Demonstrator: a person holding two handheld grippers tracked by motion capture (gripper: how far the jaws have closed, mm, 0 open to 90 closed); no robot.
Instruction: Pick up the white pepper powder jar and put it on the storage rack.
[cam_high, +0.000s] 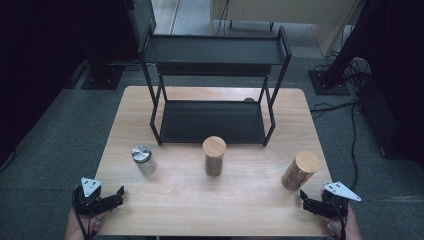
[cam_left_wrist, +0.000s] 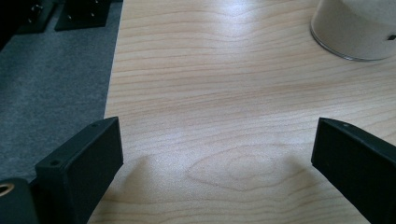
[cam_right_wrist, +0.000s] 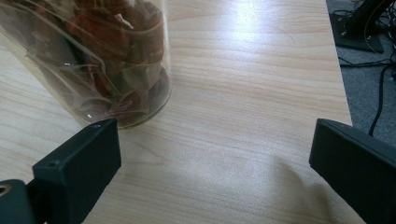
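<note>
Nearest the table's (cam_high: 210, 200) right edge, a cork-lidded clear jar (cam_high: 299, 170) holds reddish-brown pieces; the right gripper (cam_high: 306, 198) waits just beside it, jaws wide and empty. Likewise gaping, the left gripper (cam_high: 118, 195) sits at the front-left corner, near the metal-lidded jar (cam_high: 144, 160).

You're working over a pale, smooth wood-grain table (cam_high: 200, 200). The left jar (cam_high: 144, 159) is showing a shiny metal lid; the right jar (cam_right_wrist: 93, 60) is looking clear and glossy, the rack (cam_high: 215, 50) matt black.
</note>
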